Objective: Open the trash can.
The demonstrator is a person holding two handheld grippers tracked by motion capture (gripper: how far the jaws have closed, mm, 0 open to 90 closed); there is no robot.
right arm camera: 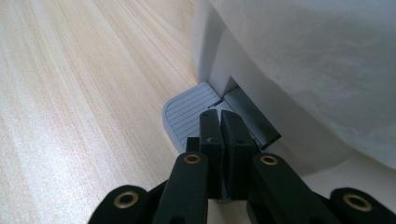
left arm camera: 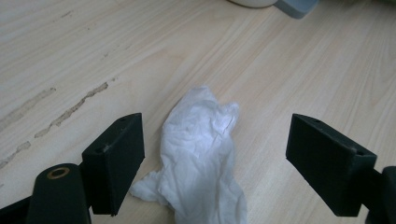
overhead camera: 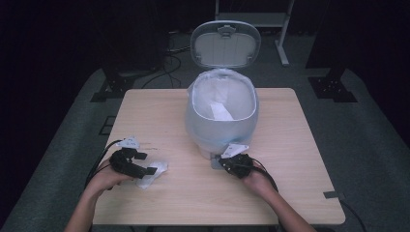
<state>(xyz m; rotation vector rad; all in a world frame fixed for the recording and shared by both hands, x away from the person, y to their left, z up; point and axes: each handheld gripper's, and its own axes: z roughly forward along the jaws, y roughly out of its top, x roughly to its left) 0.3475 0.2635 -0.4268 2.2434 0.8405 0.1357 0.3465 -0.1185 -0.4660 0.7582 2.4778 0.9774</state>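
A crumpled white tissue (left arm camera: pixel 198 154) lies on the wooden table (overhead camera: pixel 290 145), seen at the front left in the high view as the tissue (overhead camera: pixel 153 174). My left gripper (left arm camera: pixel 212 163) stands open around it, one jaw on each side, pads apart from the paper; from above the left gripper (overhead camera: pixel 145 164) sits low over it. A white pedal bin (overhead camera: pixel 221 113) with a bag liner stands mid-table, lid (overhead camera: pixel 225 43) up. My right gripper (right arm camera: pixel 224 126) is shut, its tips resting on the bin's grey ribbed pedal (right arm camera: pixel 187 116); the right gripper (overhead camera: pixel 223 162) is at the bin's foot.
Some white paper (overhead camera: pixel 220 111) lies inside the bin. Faint scuff marks (left arm camera: pixel 70 109) run across the tabletop left of the tissue. Dark floor, cables and stand legs (overhead camera: pixel 333 87) surround the table.
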